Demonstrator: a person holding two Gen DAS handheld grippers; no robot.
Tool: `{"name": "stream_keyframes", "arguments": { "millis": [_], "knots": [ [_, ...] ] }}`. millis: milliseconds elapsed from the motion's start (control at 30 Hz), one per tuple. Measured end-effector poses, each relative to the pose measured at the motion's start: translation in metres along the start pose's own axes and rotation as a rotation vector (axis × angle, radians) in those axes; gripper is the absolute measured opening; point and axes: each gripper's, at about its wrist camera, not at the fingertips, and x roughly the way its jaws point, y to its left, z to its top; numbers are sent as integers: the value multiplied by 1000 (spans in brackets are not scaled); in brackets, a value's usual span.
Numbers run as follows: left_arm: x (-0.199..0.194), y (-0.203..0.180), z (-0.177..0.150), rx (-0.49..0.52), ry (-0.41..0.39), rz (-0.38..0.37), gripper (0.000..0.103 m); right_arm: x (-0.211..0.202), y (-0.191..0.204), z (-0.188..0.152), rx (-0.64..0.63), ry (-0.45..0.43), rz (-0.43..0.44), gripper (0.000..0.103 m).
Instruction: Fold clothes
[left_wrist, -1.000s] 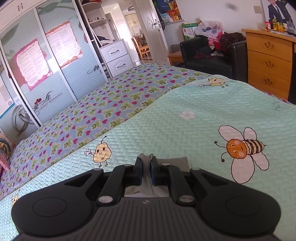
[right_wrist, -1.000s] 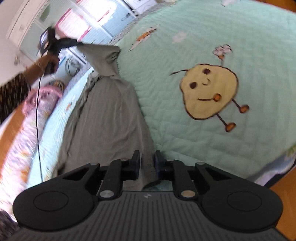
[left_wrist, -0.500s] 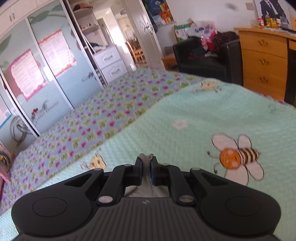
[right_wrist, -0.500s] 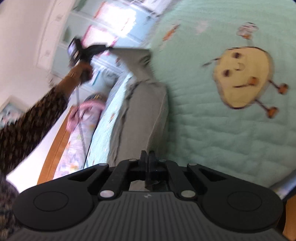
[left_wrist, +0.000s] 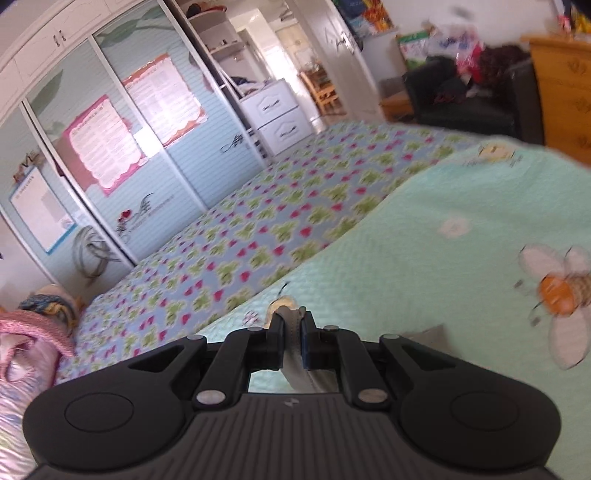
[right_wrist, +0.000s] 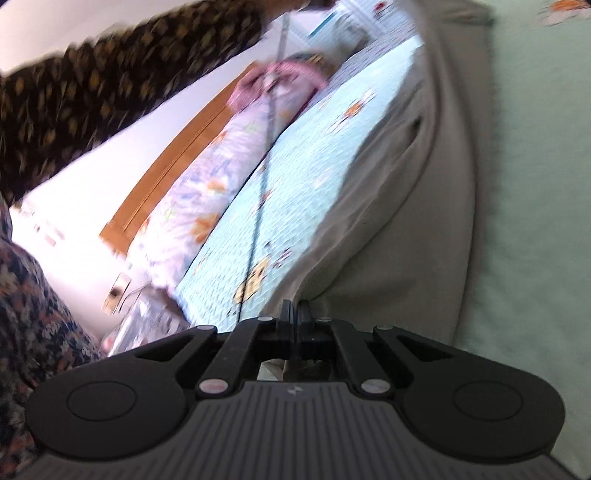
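Your left gripper (left_wrist: 291, 341) is clamped on a fold of the grey-beige cotton garment (left_wrist: 295, 354); its 2 black fingers (left_wrist: 275, 345) press the cloth from both sides, with only the thickness of the fabric between them. A small grey corner of the same cloth (left_wrist: 430, 332) shows just right of the tool, over the mint-green quilted bedspread with cartoon bees (left_wrist: 424, 266).

Your right gripper (right_wrist: 294, 314) is closed almost completely, its fingers (right_wrist: 285, 325) pinching a thin edge of the garment (right_wrist: 406, 192). In the right wrist view the garment runs away from the jaws as a long, taut band, lying along the bedspread (right_wrist: 535, 184) and rising toward the top of the frame.

Your dark patterned sleeve (right_wrist: 110, 74) crosses the upper left of that view, and a thin black cable (right_wrist: 258, 206) hangs down from it. A pink and lilac floral pillow (right_wrist: 229, 140) lies against the wooden headboard (right_wrist: 166, 173).

Writing: the pale blue sliding wardrobe (left_wrist: 147, 155) carries 2 pink-bordered printed sheets (left_wrist: 103, 144) and a script decal with a red heart (left_wrist: 136, 214). The frame is motion-blurred; none of the text is legible. A blue sheet printed with green frogs and pink hearts (left_wrist: 266, 236) lies beside the mint bedspread.
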Motion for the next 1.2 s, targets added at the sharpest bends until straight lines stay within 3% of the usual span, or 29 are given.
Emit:
{"name": "stream_keyframes", "arguments": {
  "millis": [100, 233, 300, 367, 400, 433, 467, 500, 533, 700, 800, 833, 967, 1033, 1067, 1100, 1133, 1200],
  "knots": [
    [7, 5, -8, -1, -1, 12, 9, 16, 2, 5, -1, 26, 61, 2],
    [1, 13, -1, -28, -81, 24, 9, 6, 0, 15, 24, -22, 162, 2],
    [9, 8, -1, -14, -88, 56, 12, 5, -4, 15, 36, -21, 169, 2],
    [22, 0, -4, 19, -67, 99, 18, 20, -6, 13, 42, 31, 98, 7],
    [31, -4, -9, 26, -34, 79, 27, 28, -5, 10, 50, 58, 51, 9],
    [39, -6, -15, 38, 9, 104, 48, 35, -7, 7, 66, 80, 39, 9],
    [47, -9, -22, 51, 53, 130, 60, 40, -8, 3, 82, 91, 41, 16],
    [55, -10, -29, 58, 95, 154, 64, 42, -8, 1, 101, 87, 38, 32],
    [58, -4, -35, 20, 130, 162, 73, 44, -9, -1, 121, 81, 33, 39],
    [65, 26, -62, -108, 279, 236, 81, 41, -4, -5, 136, 64, 42, 45],
    [48, 45, -77, -236, 296, 214, 82, 40, -4, -3, 154, 43, 4, 46],
    [40, 48, -82, -310, 296, 177, 82, 36, -4, -2, 154, 34, -5, 46],
    [1, 41, -116, -562, 267, -86, 82, 27, 1, -2, 150, -30, -31, 47],
    [-25, 41, -142, -621, 252, -170, 82, 24, 3, -2, 149, -54, -32, 49],
    [-38, 40, -154, -644, 243, -213, 82, 24, 4, -2, 143, -58, -39, 54],
    [-52, 39, -169, -663, 238, -253, 82, 27, 5, -4, 126, -40, -81, 59],
    [-67, 37, -183, -677, 236, -290, 82, 31, 5, -7, 123, -10, -140, 60],
    [-95, 31, -210, -706, 231, -367, 82, 35, 3, -10, 152, 2, -178, 58]
  ]
}}
